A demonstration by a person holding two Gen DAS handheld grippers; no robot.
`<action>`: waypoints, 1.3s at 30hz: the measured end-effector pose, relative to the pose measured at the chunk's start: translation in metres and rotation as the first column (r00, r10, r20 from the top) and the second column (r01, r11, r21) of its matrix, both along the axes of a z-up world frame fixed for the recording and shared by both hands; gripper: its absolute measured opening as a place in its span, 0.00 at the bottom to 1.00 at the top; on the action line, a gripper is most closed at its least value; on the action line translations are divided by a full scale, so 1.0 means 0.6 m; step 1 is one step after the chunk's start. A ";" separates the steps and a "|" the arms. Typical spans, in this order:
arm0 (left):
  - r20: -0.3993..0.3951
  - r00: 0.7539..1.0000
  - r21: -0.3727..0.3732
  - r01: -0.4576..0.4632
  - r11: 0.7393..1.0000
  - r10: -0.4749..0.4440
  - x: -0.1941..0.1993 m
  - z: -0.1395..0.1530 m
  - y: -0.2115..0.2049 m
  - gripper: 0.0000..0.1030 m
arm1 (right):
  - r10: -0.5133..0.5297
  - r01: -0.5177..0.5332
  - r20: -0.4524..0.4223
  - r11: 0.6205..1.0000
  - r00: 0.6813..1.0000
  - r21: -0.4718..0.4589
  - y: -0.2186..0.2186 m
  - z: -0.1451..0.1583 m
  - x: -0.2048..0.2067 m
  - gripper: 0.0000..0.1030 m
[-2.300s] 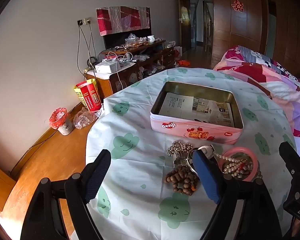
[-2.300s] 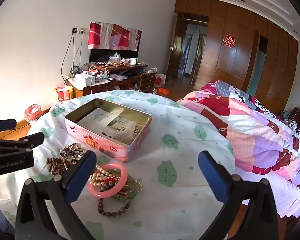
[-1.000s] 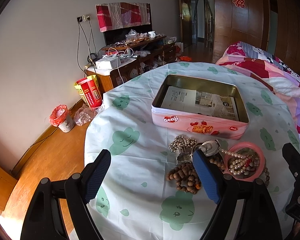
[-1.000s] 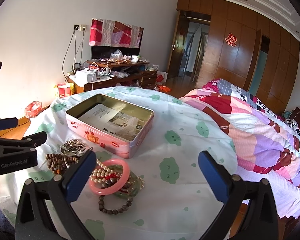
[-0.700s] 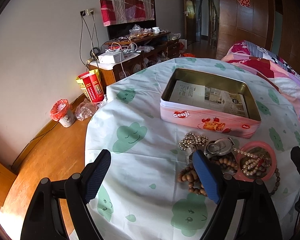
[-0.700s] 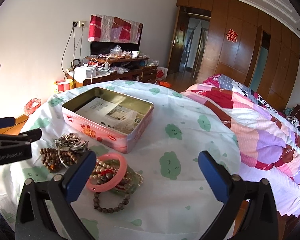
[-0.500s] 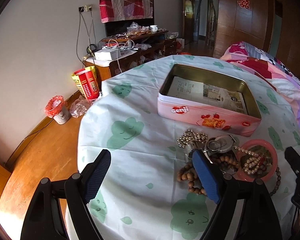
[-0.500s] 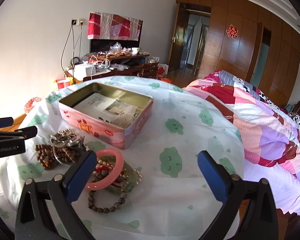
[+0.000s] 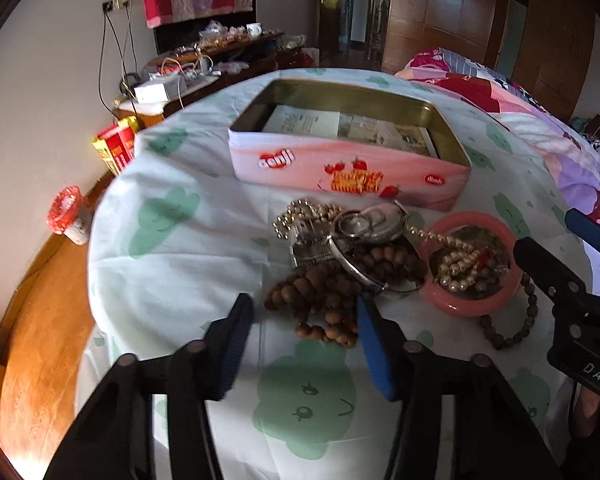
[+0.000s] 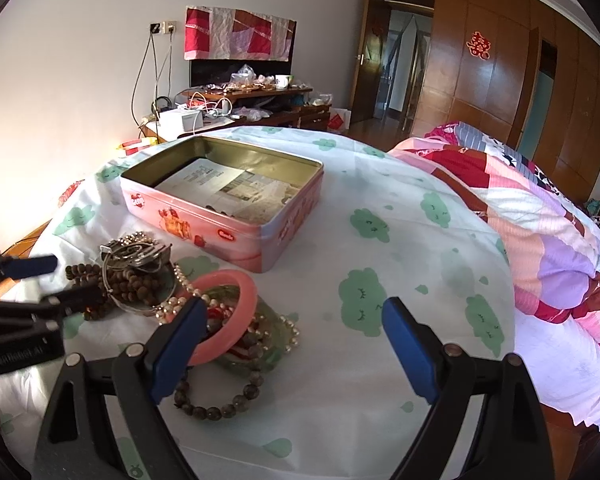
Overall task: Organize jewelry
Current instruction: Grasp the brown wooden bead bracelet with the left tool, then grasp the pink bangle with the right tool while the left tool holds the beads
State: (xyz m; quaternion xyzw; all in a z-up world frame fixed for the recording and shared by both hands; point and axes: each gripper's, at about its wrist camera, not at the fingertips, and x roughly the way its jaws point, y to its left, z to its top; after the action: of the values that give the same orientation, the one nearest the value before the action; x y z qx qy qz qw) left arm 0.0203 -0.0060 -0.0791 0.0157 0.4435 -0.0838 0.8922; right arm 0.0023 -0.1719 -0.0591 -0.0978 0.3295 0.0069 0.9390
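Right now my left hand-held gripper (image 9: 301, 330) sits low over the near edge of the wooden bead string (image 9: 319, 296), jaws closing, beads just ahead of the pads but not pinched yet. I picked this end of the pile because those beads lie loose at the front, easiest to lift first. My right hand-held gripper (image 10: 292, 334) hovers by the pink bangle (image 10: 224, 316); its jaws are closing too, but nothing is gripped and the gap between them shows only cloth.

All the jewelry is heaped on the table (image 9: 172, 248), just in front of the pink tin (image 9: 339, 172): gold bead chain (image 9: 303, 216), silver bangles (image 9: 369, 226), pearls (image 10: 172, 306) inside the pink bangle, a dark bead bracelet (image 10: 216, 404). The tin stands open, paper lining its floor, so it's likely the destination.

Writing: the tin's red logo is too blurred to spell, with strawberry art beside it. "DAS" shows on the right tool body, and blurry lettering on the left tool body.
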 end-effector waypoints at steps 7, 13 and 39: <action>0.013 0.998 -0.028 0.068 0.997 -0.068 -0.005 0.012 -0.006 0.14 | 0.005 -0.005 0.000 1.000 1.000 -0.003 0.003 -0.002 0.001 0.88; 0.067 0.996 -0.081 0.061 0.995 -0.056 -0.005 0.062 0.019 0.10 | -0.005 0.005 -0.006 1.000 1.000 0.008 -0.002 -0.004 0.004 0.88; 0.141 0.989 -0.053 0.045 0.998 -0.037 -0.011 0.116 0.041 0.10 | 0.072 -0.065 -0.116 0.996 0.991 0.057 0.007 -0.033 0.045 0.53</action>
State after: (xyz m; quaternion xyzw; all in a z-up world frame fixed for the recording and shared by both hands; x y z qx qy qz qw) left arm 0.0136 0.0184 -0.0096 0.0056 0.3768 -0.1131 0.9194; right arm 0.0293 -0.1677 -0.0791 -0.0834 0.3807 0.0537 0.9194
